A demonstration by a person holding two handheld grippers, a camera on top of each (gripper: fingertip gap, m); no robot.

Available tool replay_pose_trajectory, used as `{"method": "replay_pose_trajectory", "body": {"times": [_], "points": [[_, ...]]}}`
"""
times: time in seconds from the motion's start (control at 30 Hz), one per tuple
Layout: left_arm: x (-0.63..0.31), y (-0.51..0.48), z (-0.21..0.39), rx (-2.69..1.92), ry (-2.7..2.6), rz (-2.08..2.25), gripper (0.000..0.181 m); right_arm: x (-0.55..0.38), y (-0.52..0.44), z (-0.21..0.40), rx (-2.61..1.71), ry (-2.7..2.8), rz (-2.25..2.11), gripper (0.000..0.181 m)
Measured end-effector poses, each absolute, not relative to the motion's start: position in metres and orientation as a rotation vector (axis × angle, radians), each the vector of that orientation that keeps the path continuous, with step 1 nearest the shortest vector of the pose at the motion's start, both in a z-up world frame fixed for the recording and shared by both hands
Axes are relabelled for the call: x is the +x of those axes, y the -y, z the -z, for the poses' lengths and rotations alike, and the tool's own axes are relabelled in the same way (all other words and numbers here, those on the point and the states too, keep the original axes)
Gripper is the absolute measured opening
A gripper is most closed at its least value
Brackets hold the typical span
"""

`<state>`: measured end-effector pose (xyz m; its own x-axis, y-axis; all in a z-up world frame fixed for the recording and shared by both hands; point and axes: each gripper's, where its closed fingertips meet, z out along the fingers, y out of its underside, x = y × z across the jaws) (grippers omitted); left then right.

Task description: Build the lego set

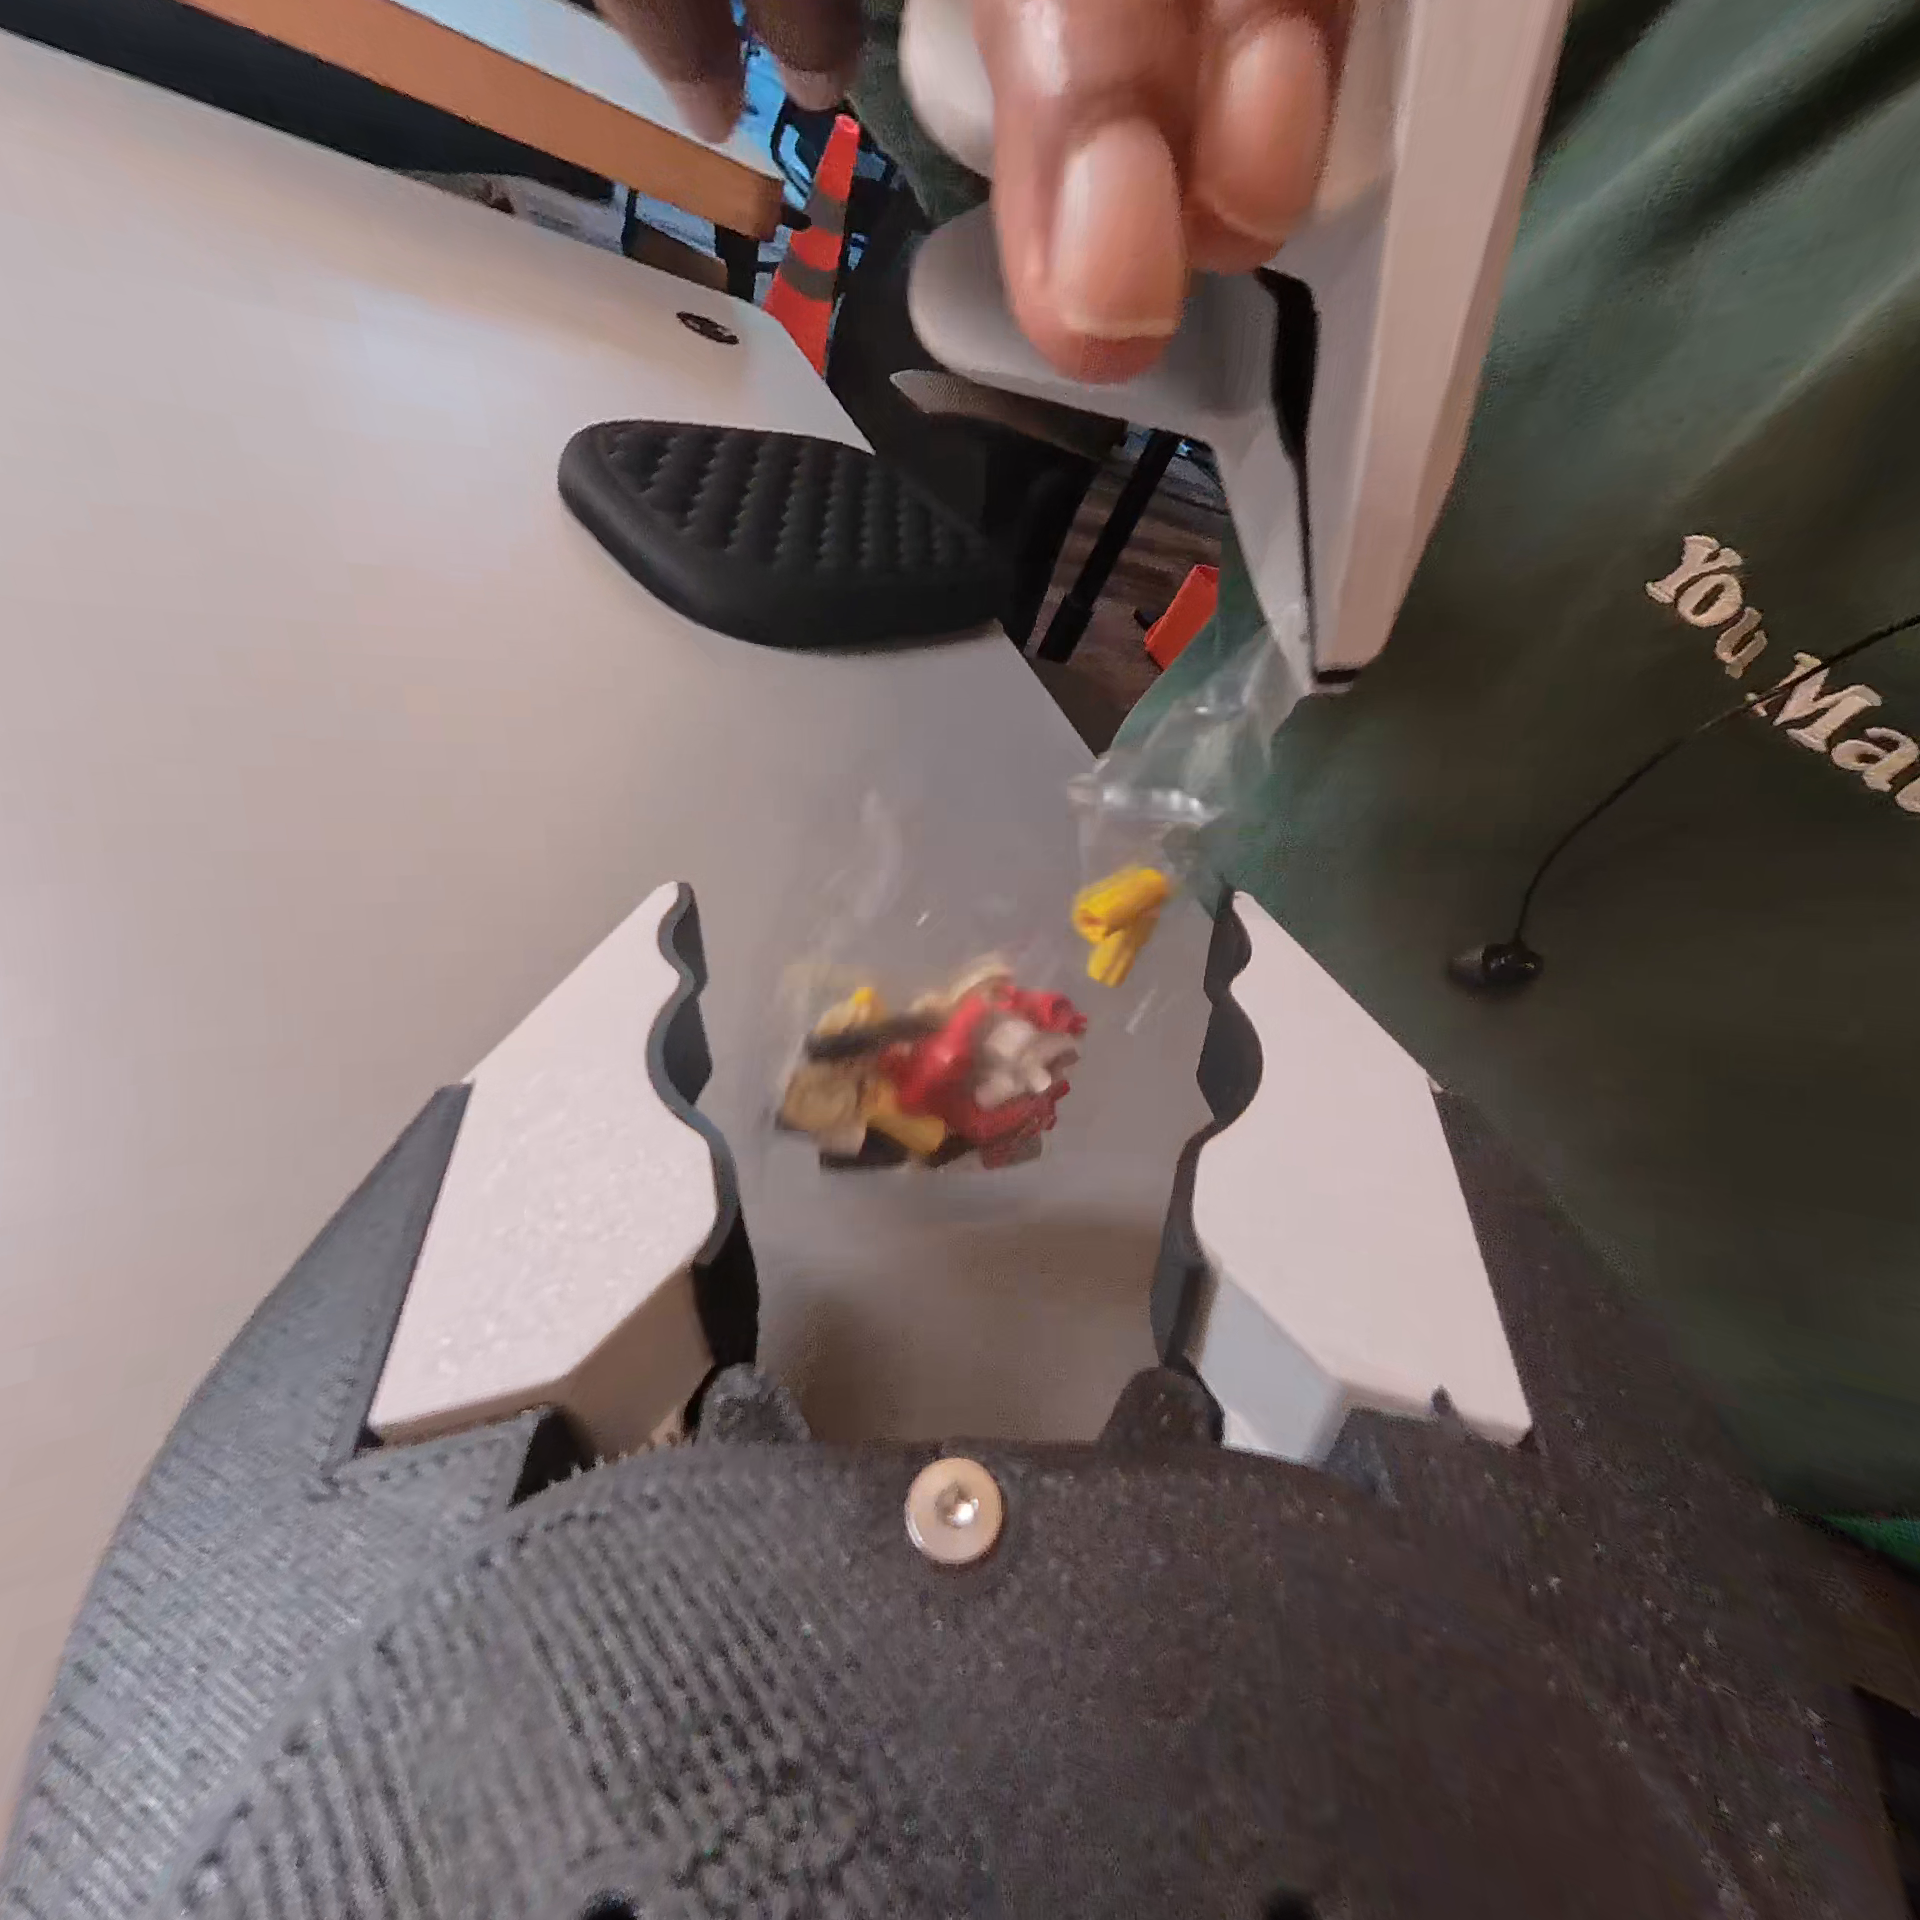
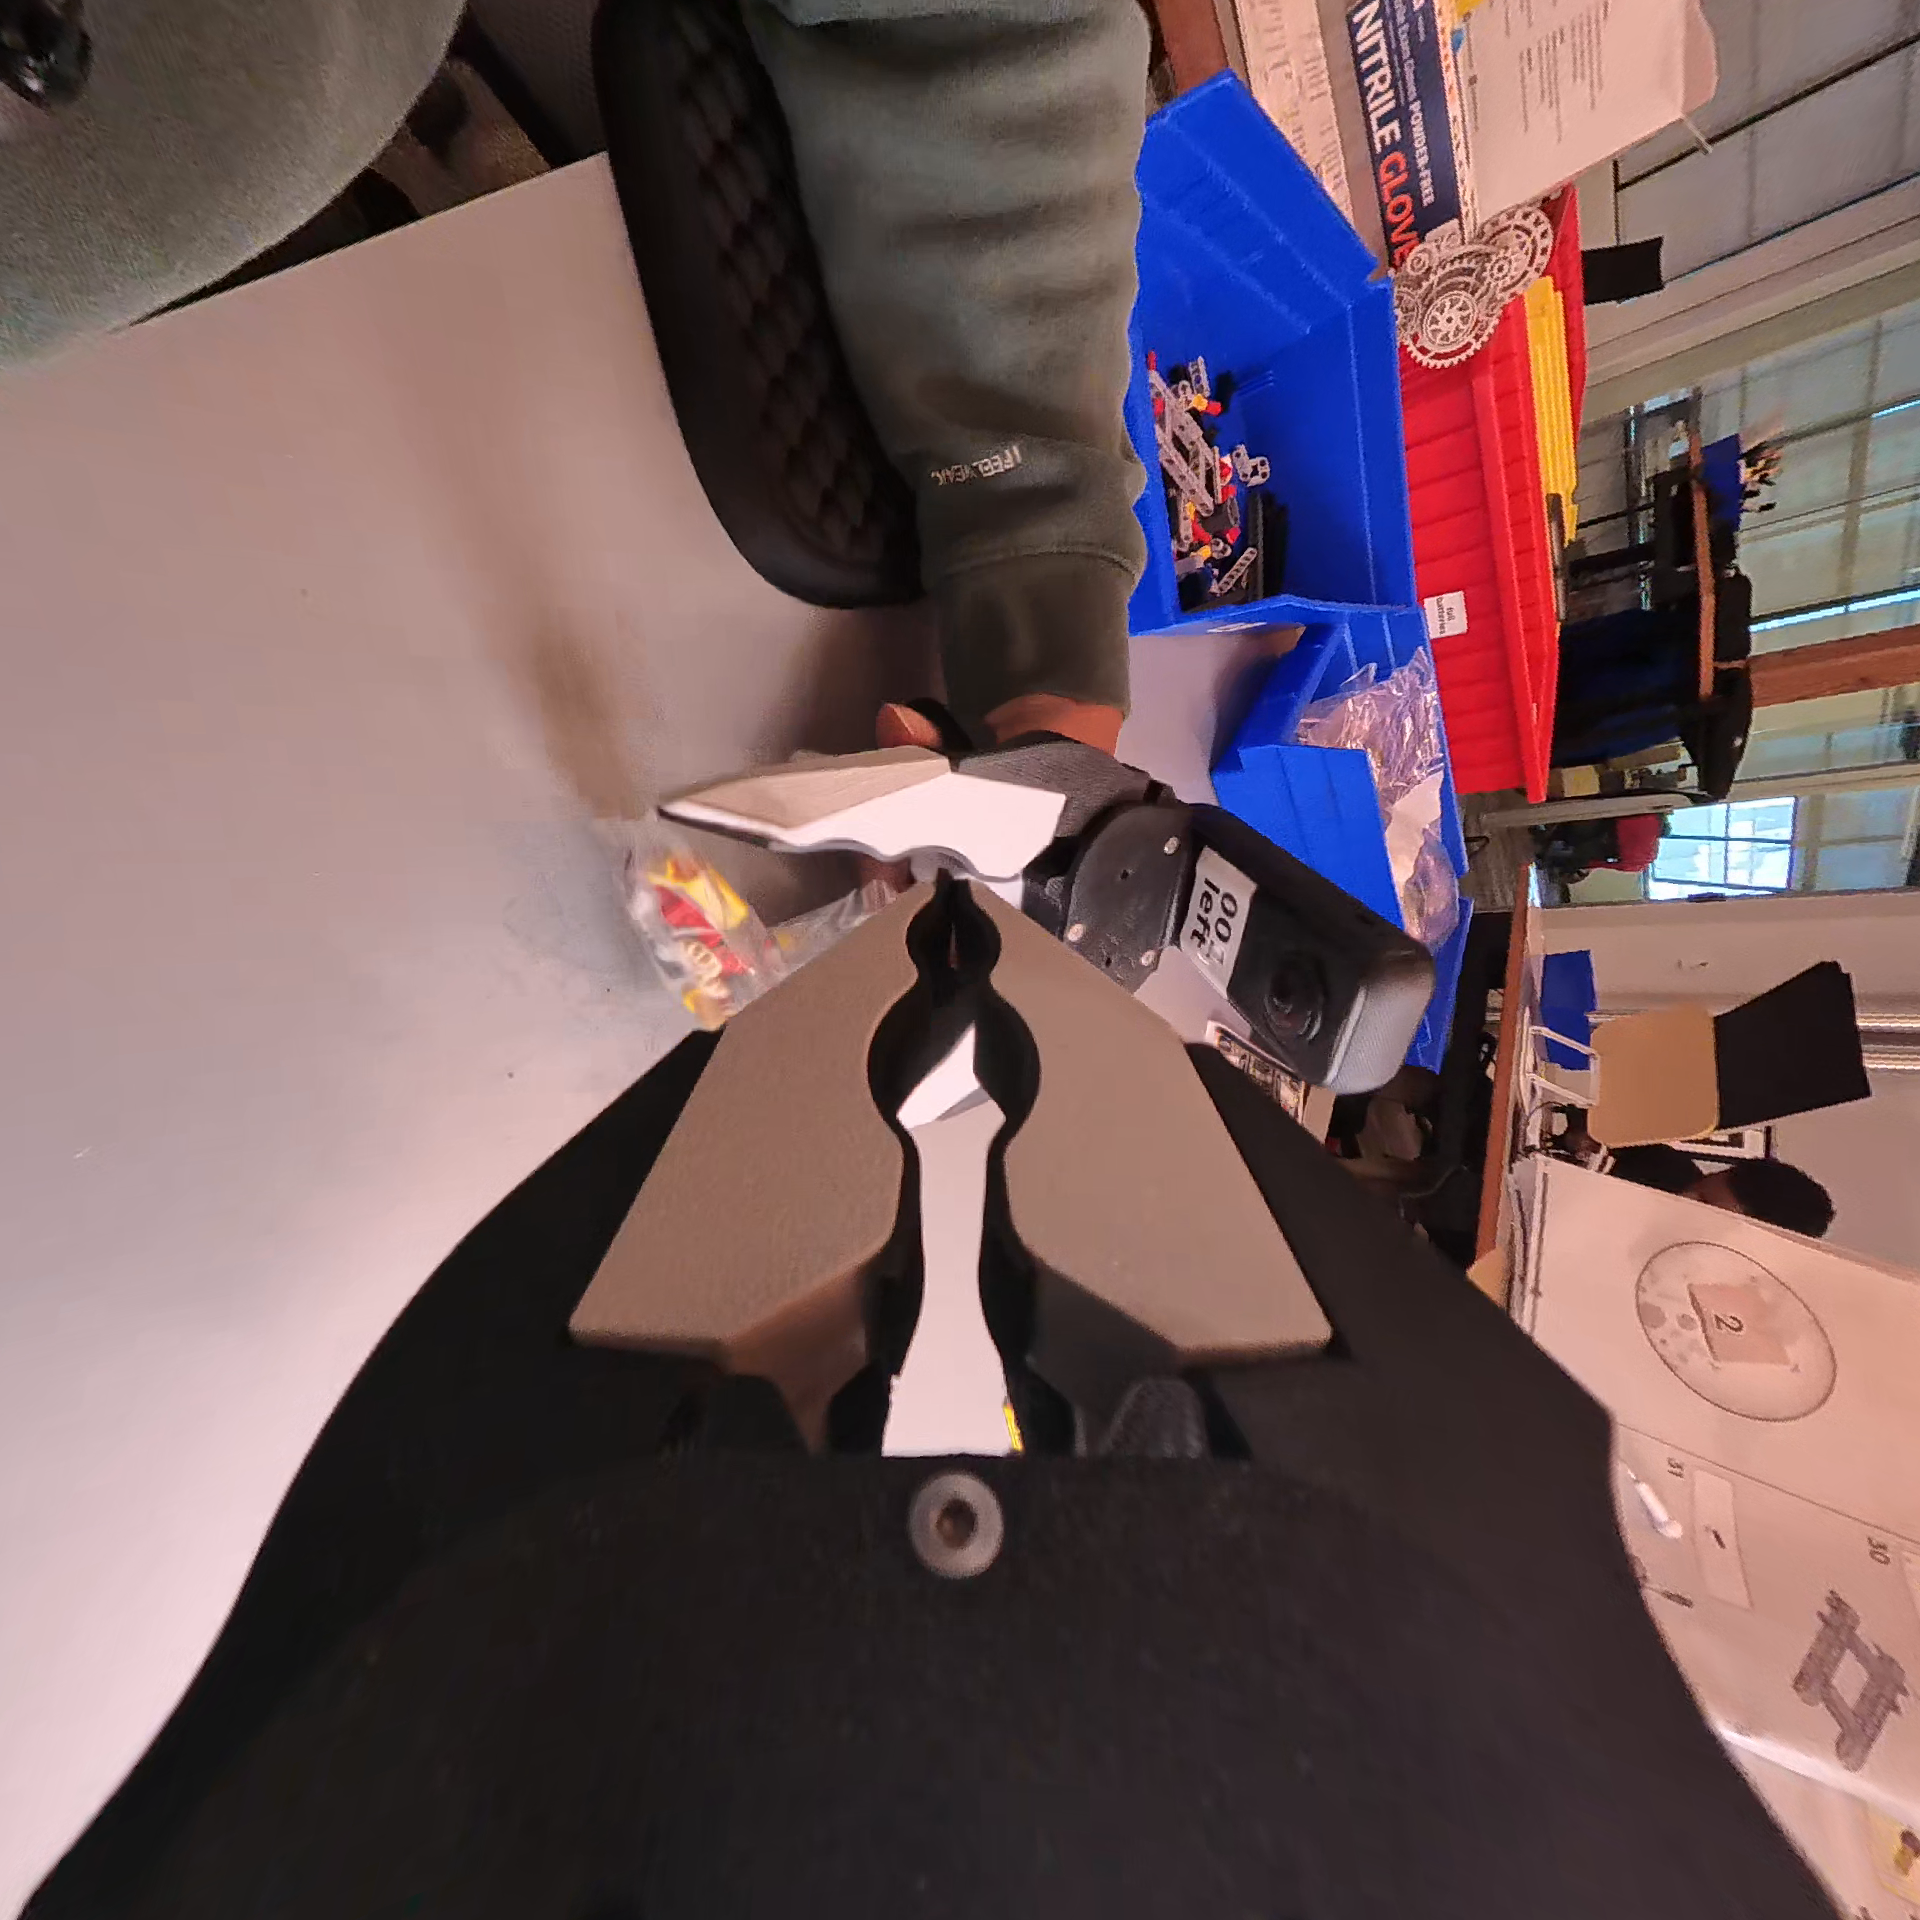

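A clear plastic bag [image 1: 935, 1081] of red, yellow and tan lego pieces lies between the two open fingers of my left gripper [image 1: 951, 914], over the white table [image 1: 260, 675]. The fingers do not touch it. The bag's upper corner [image 1: 1184, 748] runs up to the tip of my right gripper [image 1: 1299, 655], which a hand holds from above. In the right wrist view my right gripper [image 2: 948, 904] is shut, with the bag [image 2: 696, 935] hanging from its tip. The left gripper's upper finger [image 2: 862, 805] sits just above the bag. I cannot tell whether the bag touches the table.
Blue bins [image 2: 1320, 343] with lego parts and plastic bags stand beyond the grippers, with a red bin [image 2: 1486, 499] behind them. An instruction booklet [image 2: 1714, 1455] lies at the right. A black chair armrest [image 1: 769, 530] reaches over the table edge. The person's green sweatshirt [image 1: 1610, 935] is close by. One gripper's finger ends stand about 7 centimetres off the other's.
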<state>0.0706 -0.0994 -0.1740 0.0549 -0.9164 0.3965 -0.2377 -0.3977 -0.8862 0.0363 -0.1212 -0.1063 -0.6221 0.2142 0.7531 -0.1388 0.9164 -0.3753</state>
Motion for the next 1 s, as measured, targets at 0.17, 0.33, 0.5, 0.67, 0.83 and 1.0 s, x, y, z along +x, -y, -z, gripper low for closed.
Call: {"method": "replay_pose_trajectory", "body": {"times": [0.17,0.33,0.5,0.67,0.83,1.0], "points": [[0.078,0.109,0.159,-1.614,-1.185,1.356,0.075,0.035,0.118,0.105,-0.061,2.177,-0.5,0.0],[0.074,0.12,0.156,-1.585,-1.219,1.419,0.039,0.036,0.115,0.101,-0.065,2.169,-0.476,0.0],[0.069,0.121,0.143,-1.538,-1.172,1.417,0.024,0.041,0.103,0.098,-0.103,2.155,-0.439,0.0],[0.071,0.12,0.14,-1.534,-1.141,1.408,0.025,0.042,0.1,0.096,-0.134,2.133,-0.438,0.0],[0.067,0.112,0.151,-1.609,-1.14,1.303,0.032,0.039,0.101,0.099,-0.137,2.14,-0.427,0.0],[0.059,0.116,0.173,-1.727,-1.22,1.134,0.035,0.035,0.102,0.107,-0.139,2.159,-0.432,0.0]]}}
